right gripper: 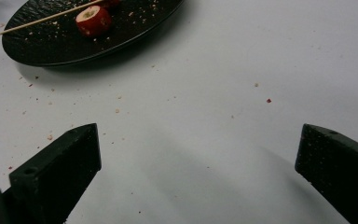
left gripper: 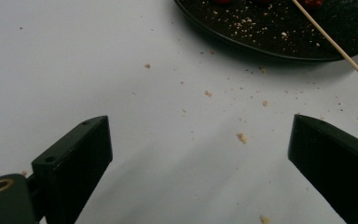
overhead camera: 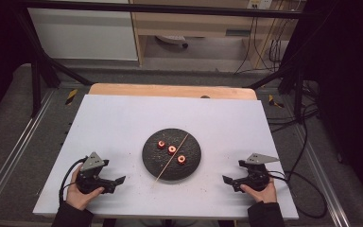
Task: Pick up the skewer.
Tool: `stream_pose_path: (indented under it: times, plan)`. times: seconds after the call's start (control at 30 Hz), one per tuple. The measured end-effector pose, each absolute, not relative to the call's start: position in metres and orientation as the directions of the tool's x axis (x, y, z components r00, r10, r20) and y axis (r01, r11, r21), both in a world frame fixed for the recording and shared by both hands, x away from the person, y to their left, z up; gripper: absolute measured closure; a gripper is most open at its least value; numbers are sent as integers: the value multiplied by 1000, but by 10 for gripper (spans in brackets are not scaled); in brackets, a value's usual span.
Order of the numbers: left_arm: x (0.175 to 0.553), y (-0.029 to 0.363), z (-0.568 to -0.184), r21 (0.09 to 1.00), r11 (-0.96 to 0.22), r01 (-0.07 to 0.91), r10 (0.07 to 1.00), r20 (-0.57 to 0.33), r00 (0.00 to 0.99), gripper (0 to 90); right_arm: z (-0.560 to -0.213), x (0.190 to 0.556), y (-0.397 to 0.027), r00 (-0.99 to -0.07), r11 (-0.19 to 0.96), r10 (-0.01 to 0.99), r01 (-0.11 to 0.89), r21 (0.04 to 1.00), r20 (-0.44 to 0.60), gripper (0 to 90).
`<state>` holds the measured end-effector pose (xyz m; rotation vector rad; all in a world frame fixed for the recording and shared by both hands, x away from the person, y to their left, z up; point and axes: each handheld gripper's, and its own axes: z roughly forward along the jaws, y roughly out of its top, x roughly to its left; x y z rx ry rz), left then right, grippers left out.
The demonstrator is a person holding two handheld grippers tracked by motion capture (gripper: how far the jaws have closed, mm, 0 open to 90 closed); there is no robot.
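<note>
White table (overhead camera: pixel 123 123), crumbs around dark plate (overhead camera: pixel 151 163). Both grippers, left (overhead camera: pixel 118 181) and right (overhead camera: pixel 226 179), wide, empty. Pin skewer (overhead camera: pixel 172 156) first, then approach fruit pieces (overhead camera: pixel 171 150) low and slow.

text: none legible | labels: none | brands: none | numbers: none | signs: none

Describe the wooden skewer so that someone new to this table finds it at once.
Start at the white table and find the round black plate at its middle. The skewer is the thin pale stick lying slantwise across that plate, its near end overhanging the rim; the three red pieces beside it are short and round.
</note>
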<state>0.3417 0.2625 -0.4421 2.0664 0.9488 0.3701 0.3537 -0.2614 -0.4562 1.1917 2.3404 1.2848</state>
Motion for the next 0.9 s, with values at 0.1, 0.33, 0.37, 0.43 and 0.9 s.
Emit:
stream_pose_path:
  times: [0.1, 0.33, 0.37, 0.43, 0.9]
  plan:
    - [341, 259, -441, 778, -390, 492, 732, -62, 678, 60, -456, 354, -261, -648, 290, 740, 550, 783, 181, 10]
    - [342, 247, -435, 774, -400, 492, 730, -56, 681, 59, -455, 354, -262, -649, 290, 740, 547, 785, 179, 9]
    - [342, 245, -435, 773, -401, 491, 729, -55, 682, 60, -455, 354, -262, -647, 289, 741, 548, 785, 180, 9]
    - [342, 239, -432, 770, -409, 489, 727, -48, 685, 60, -455, 354, -262, -648, 290, 740, 549, 784, 180, 9]
    - [350, 204, -418, 757, -425, 497, 723, -47, 689, 63, -455, 353, -262, -650, 294, 739, 547, 784, 176, 8]
